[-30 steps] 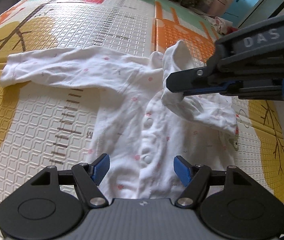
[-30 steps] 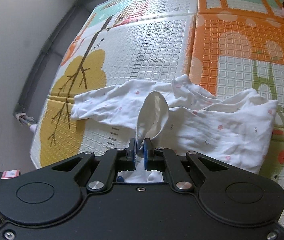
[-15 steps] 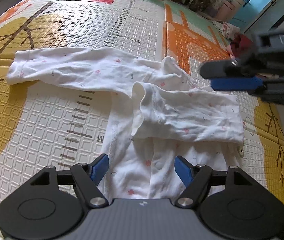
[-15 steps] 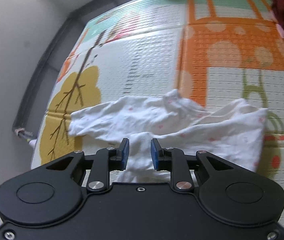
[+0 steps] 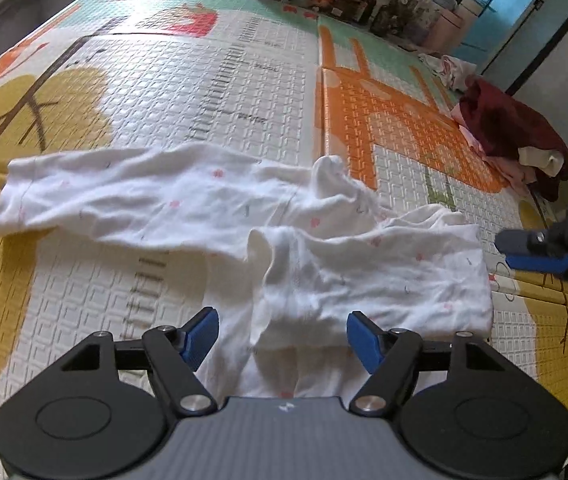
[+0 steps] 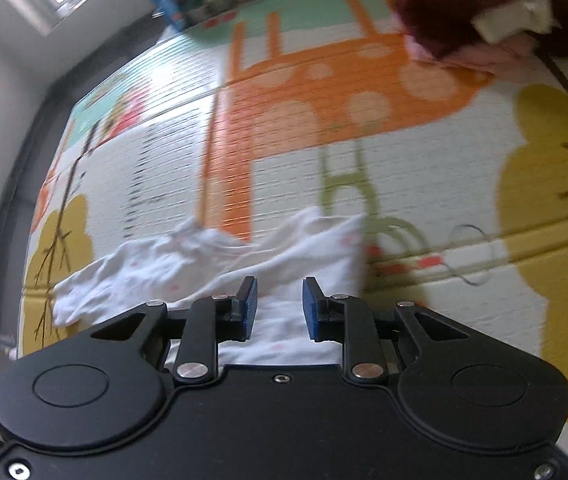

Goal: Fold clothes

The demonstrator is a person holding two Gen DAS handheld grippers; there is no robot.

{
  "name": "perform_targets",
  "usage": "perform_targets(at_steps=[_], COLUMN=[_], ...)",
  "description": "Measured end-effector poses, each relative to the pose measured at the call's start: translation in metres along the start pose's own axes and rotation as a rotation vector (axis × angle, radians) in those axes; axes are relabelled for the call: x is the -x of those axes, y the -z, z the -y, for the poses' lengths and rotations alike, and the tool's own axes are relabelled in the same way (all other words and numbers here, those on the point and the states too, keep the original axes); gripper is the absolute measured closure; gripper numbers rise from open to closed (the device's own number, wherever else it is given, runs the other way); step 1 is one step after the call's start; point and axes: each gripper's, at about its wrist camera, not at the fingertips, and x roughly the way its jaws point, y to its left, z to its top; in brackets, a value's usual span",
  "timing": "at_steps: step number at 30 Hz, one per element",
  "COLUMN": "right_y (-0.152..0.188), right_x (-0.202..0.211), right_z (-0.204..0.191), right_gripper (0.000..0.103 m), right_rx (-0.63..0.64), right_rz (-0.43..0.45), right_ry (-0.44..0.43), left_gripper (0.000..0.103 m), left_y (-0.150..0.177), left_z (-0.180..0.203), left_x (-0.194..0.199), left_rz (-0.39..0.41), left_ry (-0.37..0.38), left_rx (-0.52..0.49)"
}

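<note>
sleeve (image 5: 372, 268) now lies folded across the chest of the white baby garment (image 5: 211, 204), where a second ago it hung pinched upright in the right gripper (image 6: 279, 308). that gripper's jaws have let go and eased apart over the last second; they now stand a little way open with nothing between them, the cloth only showing underneath. in the left wrist view the right gripper sits off at the right edge, clear of the garment, whereas a moment ago it was over the middle of it. its own view is blurred, which fits a hand swinging away.

the left gripper (image 5: 279, 336) hovers over the lower part of the garment with its jaws wide and released, gripping nothing, much as it did before.

the garment rests on the patterned play mat (image 5: 243, 92) on the floor. its other sleeve (image 5: 95, 200) is stretched out flat to the left in the left wrist view, not yet folded. a heap of dark red clothes (image 5: 512, 132) waits far off on the mat.

so one sleeve fold looks done. the likely next step is the outstretched sleeve, which the left gripper is nearer to, then folding the body up.
</note>
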Motion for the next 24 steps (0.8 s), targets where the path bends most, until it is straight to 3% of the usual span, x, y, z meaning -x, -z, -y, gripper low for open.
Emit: perform_targets(at_steps=[11, 15, 18, 24], right_y=[0.005, 0.004, 0.004, 0.002], right_x=[-0.001, -0.004, -0.005, -0.006], right_z=[0.03, 0.032, 0.034, 0.037], right_gripper=[0.08, 0.08, 0.08, 0.08], right_rx=[-0.091, -0.103, -0.111, -0.117], right_rz=[-0.003, -0.005, -0.008, -0.009], right_ry=[0.011, 0.013, 0.014, 0.011], left_gripper=[0.045, 0.058, 0.079, 0.089], left_y=[-0.008, -0.011, -0.012, -0.014], left_z=[0.003, -0.004, -0.009, -0.016], left_x=[-0.025, -0.027, -0.024, -0.015], left_rz=[-0.049, -0.05, -0.055, -0.046], left_ry=[-0.006, -0.006, 0.013, 0.041], left_rx=[-0.01, 0.026, 0.05, 0.085])
